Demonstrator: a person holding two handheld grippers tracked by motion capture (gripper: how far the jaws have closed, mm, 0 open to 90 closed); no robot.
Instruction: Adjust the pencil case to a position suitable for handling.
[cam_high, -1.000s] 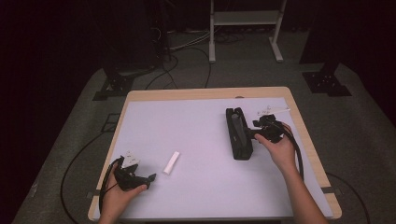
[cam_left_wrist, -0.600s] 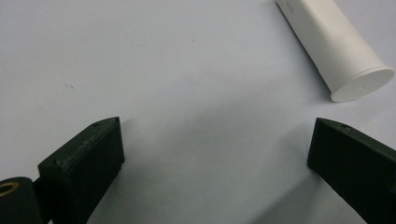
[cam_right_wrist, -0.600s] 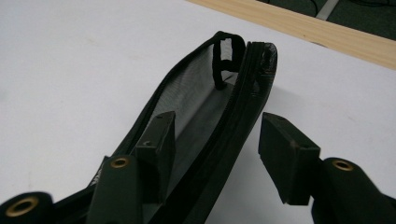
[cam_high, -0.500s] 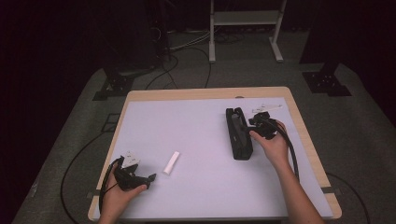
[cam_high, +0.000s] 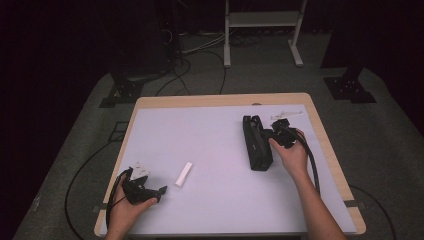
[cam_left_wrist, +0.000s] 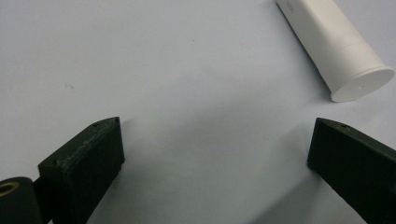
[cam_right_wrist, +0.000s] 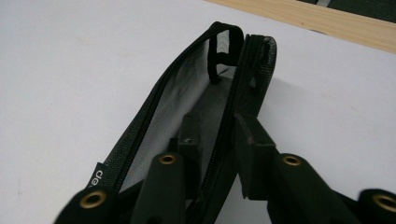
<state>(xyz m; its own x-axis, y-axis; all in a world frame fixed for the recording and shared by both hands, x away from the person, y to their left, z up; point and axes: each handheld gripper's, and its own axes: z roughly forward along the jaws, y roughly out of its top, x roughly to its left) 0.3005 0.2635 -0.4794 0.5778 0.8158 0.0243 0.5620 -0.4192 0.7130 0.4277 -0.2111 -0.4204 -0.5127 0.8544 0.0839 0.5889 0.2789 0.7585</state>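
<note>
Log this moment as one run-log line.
right claw: just closed on open black pouch wall | left claw: open, idle | white tube: on table

Pouch: black cloth, matt, fine see-through mesh side wall, woven zipper tape along rim.
White tube: smooth plastic, slight satin sheen, flat cap end.
Table: light wood edge, bare grain; top covered by pale matt sheet, smooth, faint specks.
Right gripper: matt black plastic, brass-coloured metal rivets.
Left gripper: same matt black, slightly rough pads.
Floor: grey carpet, coarse.
</note>
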